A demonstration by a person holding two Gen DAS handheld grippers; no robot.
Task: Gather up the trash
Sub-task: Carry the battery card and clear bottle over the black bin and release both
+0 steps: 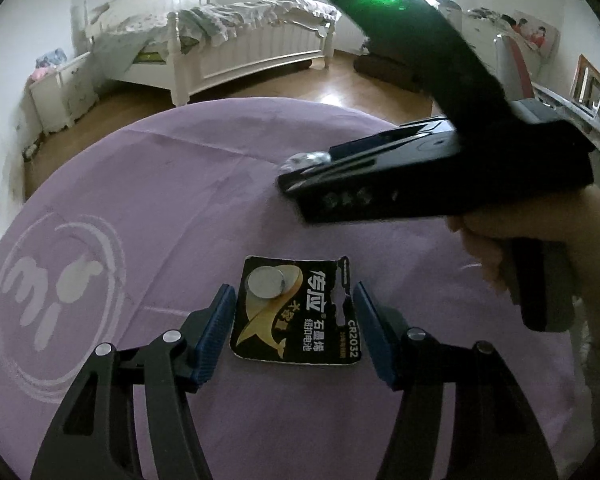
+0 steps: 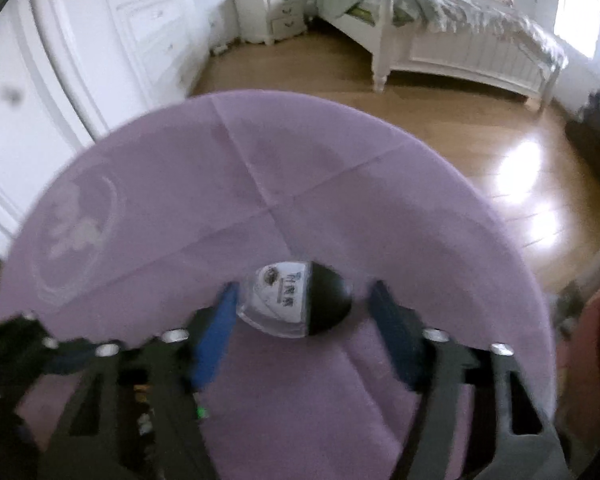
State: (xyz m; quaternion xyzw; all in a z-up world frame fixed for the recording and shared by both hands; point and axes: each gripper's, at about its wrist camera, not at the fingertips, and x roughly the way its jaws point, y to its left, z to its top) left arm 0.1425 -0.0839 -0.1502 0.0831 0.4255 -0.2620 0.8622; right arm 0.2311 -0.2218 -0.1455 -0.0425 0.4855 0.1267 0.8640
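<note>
Left tongs [image 1: 294, 334]: spread wide, the two blue pads [image 1: 216, 336] standing on either side of a battery card, with a gap seen at each side; nothing is gripped.
Battery card [image 1: 300, 312]: a black-and-gold blister card marked CR2032, laid flat on the purple cloth toward the near edge of the table, one silver coin cell [image 1: 266, 282] held at its far left corner.
Right tongs [image 2: 300, 320]: opened wide in the right wrist view, blue pads [image 2: 216, 332] set to either side of a small packet, which is not pinched; the view is blurred.
Small packet [image 2: 296, 300]: a rounded white-and-black piece with print that cannot be read, seen between the right pads near the middle of the table; whether it rests on the cloth cannot be told.
Right tongs from the left wrist view [image 1: 308, 176]: seen side-on above the right part of the table, a clear crinkled bit [image 1: 306, 160] shown at their tips.
Right hand [image 1: 500, 240]: wrapped around the black handle at the right edge.
Table [image 1: 160, 184]: round, covered by a creased purple cloth with a white printed logo [image 1: 60, 300] at the left edge.
Room: a white bed [image 1: 236, 44], a white nightstand [image 1: 62, 92] and a wooden floor [image 1: 260, 88] are seen beyond the far edge.
</note>
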